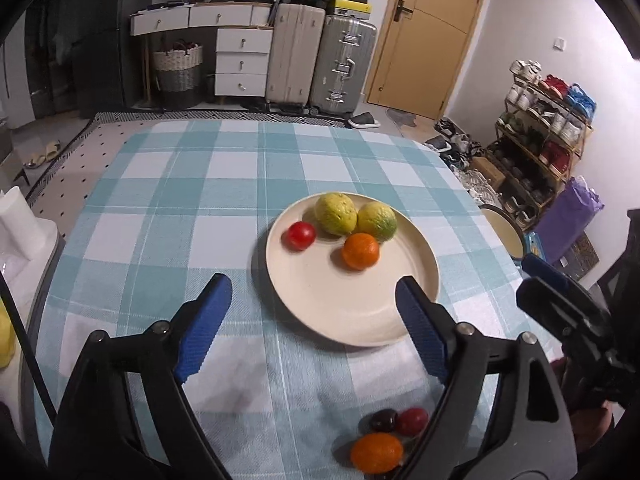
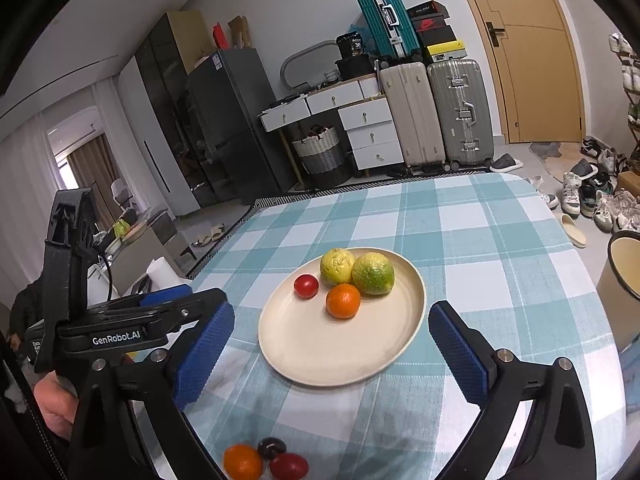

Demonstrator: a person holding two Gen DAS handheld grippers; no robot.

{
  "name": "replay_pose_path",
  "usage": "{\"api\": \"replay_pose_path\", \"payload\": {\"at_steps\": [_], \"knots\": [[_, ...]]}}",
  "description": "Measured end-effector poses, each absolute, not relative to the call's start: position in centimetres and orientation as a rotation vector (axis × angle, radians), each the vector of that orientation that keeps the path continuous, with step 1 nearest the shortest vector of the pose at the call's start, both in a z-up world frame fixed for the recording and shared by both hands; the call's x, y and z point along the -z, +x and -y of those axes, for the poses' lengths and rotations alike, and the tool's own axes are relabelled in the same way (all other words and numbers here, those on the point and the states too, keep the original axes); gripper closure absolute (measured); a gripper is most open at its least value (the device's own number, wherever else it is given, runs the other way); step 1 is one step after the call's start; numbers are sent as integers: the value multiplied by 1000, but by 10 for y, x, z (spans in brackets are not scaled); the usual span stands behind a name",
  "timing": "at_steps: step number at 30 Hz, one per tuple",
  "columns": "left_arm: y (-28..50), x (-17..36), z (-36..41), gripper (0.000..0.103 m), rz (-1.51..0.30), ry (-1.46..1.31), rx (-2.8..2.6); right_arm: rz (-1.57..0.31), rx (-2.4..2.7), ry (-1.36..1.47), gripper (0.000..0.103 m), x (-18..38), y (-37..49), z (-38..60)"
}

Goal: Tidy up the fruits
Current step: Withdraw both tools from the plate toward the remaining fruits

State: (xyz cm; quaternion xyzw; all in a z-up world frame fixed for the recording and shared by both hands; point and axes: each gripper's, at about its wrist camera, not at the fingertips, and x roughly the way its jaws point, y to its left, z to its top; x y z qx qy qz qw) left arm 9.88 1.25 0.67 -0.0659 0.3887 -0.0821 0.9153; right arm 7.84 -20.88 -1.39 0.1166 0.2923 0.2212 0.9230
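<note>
A cream plate (image 1: 360, 312) (image 2: 320, 356) on the checked tablecloth holds two yellow-green fruits (image 1: 335, 213) (image 2: 337, 266), an orange (image 1: 360, 251) (image 2: 343, 301) and a red tomato (image 1: 301, 235) (image 2: 306, 286). Near the table's front edge lie another orange (image 1: 377, 452) (image 2: 242, 461), a dark plum (image 1: 383, 420) (image 2: 271, 448) and a red fruit (image 1: 412, 421) (image 2: 289, 466). My left gripper (image 1: 314, 304) is open and empty, just short of the plate. My right gripper (image 2: 330, 332) is open and empty above the plate's near side.
The right gripper shows at the right edge of the left wrist view (image 1: 560, 300); the left gripper shows at the left of the right wrist view (image 2: 120, 328). A cream pot (image 2: 624, 268) stands by the table's right edge. Suitcases, drawers and a shoe rack stand beyond.
</note>
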Motion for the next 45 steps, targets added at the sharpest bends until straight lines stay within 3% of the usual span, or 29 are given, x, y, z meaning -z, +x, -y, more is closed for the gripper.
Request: {"api": "replay_pose_path", "payload": {"at_steps": [8,13,45], "knots": [[64,0,-18,13,-807,-137,159,-579,-459,254,0,12,54,216],[44,9,-20,3,-812,-149,168,-568,-450,244,0,11,37,219],[-38,54,11,1,-933,-97,298,-660,-426,138,0,42,-28,214]]}}
